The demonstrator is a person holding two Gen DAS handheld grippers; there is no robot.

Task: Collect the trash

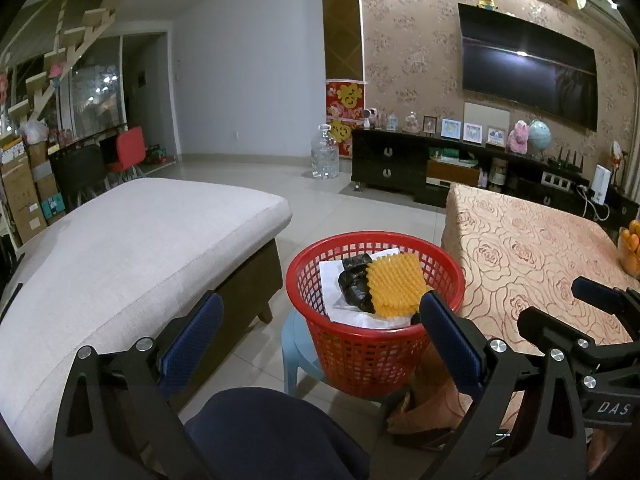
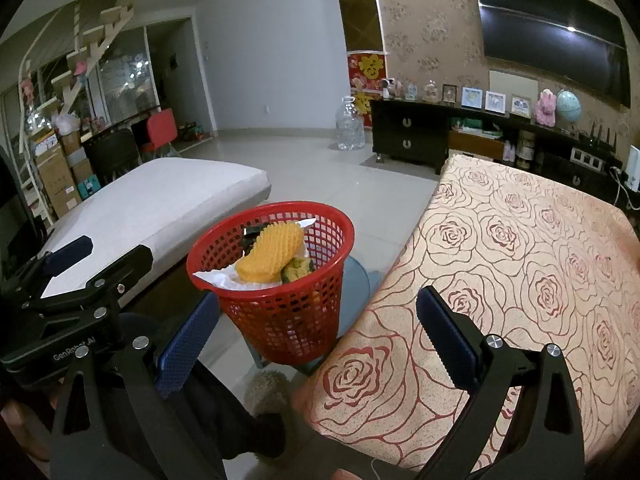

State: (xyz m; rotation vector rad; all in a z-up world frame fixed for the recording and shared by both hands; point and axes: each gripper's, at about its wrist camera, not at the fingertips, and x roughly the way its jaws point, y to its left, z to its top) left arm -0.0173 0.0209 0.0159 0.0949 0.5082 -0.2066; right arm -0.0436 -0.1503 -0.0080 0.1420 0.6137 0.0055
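A red mesh basket (image 1: 372,340) (image 2: 280,312) stands on a light blue stool (image 1: 298,350) between the sofa and the table. Inside lie white paper (image 1: 332,276) (image 2: 224,278), a crumpled black bag (image 1: 354,284), an orange foam fruit net (image 1: 396,284) (image 2: 270,252) and a dark green-and-yellow scrap (image 2: 298,270). My left gripper (image 1: 320,320) is open just in front of the basket, holding nothing. Open too, my right gripper (image 2: 316,320) hovers at the table's near left edge, right of the basket, with nothing between its fingers.
A table under a rose-patterned cloth (image 1: 532,248) (image 2: 520,264) fills the right, with oranges (image 1: 632,248) at its far edge. A grey sofa cushion (image 1: 120,248) (image 2: 160,204) lies to the left. A person's dark-clad knee (image 1: 272,432) is below. A TV cabinet (image 1: 400,164) and a water jug (image 1: 325,158) stand beyond.
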